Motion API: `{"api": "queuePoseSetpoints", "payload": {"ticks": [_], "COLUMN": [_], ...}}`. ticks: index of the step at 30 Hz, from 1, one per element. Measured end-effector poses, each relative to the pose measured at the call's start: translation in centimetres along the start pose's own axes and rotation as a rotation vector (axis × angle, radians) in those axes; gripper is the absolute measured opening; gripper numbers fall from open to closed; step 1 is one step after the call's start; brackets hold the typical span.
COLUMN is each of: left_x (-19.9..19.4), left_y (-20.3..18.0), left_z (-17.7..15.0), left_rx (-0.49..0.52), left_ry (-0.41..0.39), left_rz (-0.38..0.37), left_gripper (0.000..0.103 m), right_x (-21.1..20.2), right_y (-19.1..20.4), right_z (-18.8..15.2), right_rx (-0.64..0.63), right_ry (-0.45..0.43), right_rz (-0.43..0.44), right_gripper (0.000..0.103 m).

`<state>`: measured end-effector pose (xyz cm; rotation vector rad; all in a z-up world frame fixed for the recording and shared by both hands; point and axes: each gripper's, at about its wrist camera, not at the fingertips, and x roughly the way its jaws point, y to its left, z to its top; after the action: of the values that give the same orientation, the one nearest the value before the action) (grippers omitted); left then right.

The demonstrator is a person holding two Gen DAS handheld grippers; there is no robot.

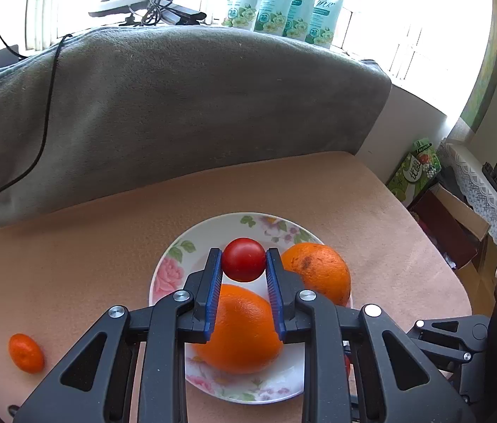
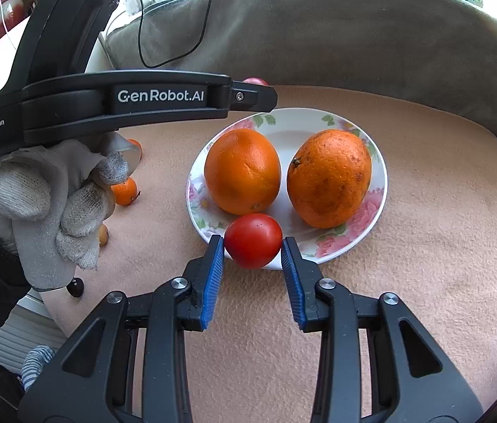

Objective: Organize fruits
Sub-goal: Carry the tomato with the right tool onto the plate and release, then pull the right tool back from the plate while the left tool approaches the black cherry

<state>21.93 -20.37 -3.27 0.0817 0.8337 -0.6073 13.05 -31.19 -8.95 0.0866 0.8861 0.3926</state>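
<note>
where daylight floods, peach tablecloth [image 1: 72, 264]

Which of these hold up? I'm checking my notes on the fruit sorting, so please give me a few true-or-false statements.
1. Two oranges lie on the floral plate. True.
2. The left gripper is empty. False: it is shut on a red tomato.
3. A small mandarin lies on the cloth, off the plate. True.
4. The hand on the left gripper is bare. False: it wears a white glove.
5. The right gripper holds an orange. False: it grips a second tomato at the plate's rim.
</note>
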Motion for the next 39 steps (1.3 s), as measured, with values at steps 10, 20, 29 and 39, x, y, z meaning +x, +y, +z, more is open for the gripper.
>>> {"api": "queuePoseSetpoints", "payload": {"ticks": [10, 20, 29, 39], "left_x": [-0.2, -0.5, -1.4, -3.7], "left_y": [0.2, 0.5, 0.7, 1.4], "left_z": [0.1, 0.2, 0.2, -0.4], "left_rx": [-0.004, -0.028, -0.032, -0.049], "left_ry": [-0.009, -0.012, -0.022, -0.047], "left_rz": [0.003, 0.014, 0.051, 0.079], "left_gripper": [0.048, 0.072, 0.073, 0.073], "right_x": [-0.2, -1.3, -1.9, -2.8], "right_y": [0.1, 0.3, 0.7, 1.0], "right_z": [0.1, 0.2, 0.2, 0.1], "right_rx": [0.004, 0.001, 0.0, 0.018], "right_ry": [-0.002, -0.051, -0.068, -0.075], "right_rz": [-0.006, 0.014, 0.014, 0.007], "right_gripper": [0.036, 0.077, 0.079, 0.079]}}
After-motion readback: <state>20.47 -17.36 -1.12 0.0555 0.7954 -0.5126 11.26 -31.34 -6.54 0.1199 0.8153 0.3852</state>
